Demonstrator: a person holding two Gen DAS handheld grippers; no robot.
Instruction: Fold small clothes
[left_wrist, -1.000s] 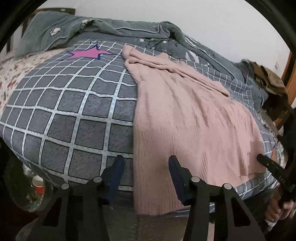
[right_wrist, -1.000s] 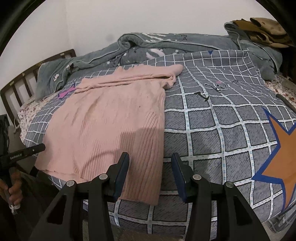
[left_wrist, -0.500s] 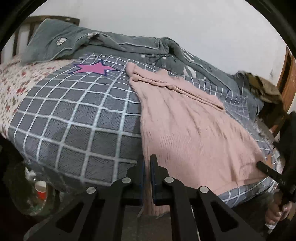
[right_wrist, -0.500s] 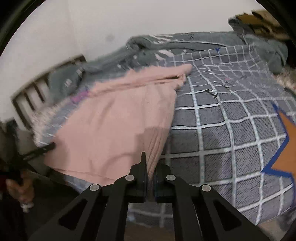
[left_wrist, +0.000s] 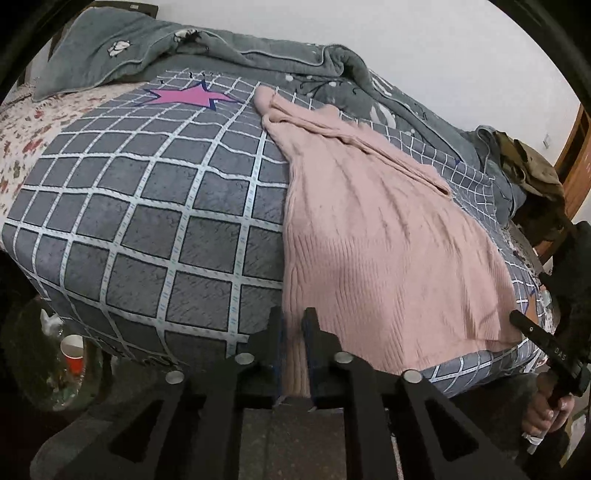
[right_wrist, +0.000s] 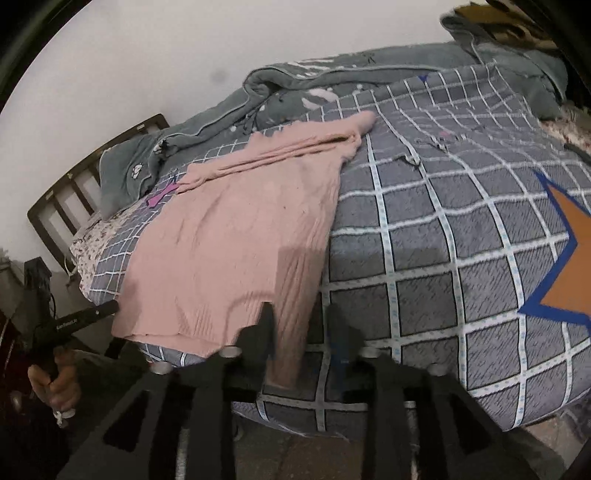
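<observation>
Both grippers' jaws are opening: left gripper (left_wrist: 292, 325) barely pinches the sweater (left_wrist: 376, 236) hem; right gripper (right_wrist: 301, 325) straddles it unpressed, so it may slip.

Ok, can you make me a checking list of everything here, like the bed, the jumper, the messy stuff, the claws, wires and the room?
Surface: grey checked bed cover with star patches, lying fairly flat.
Job's things: pink knit sweater spread on the cover, sleeves folded across its top, hem hanging over the bed's near edge.
Clutter: grey blanket bunched along the wall; olive clothes heaped at one end; red paper cup down beside the bed.
Grippers: left claw opening, one hem corner between its fingers; right claw opening wider, the other hem corner between its fingers.
Cables: nothing seen.
Surroundings: white wall, dark wooden headboard.
</observation>
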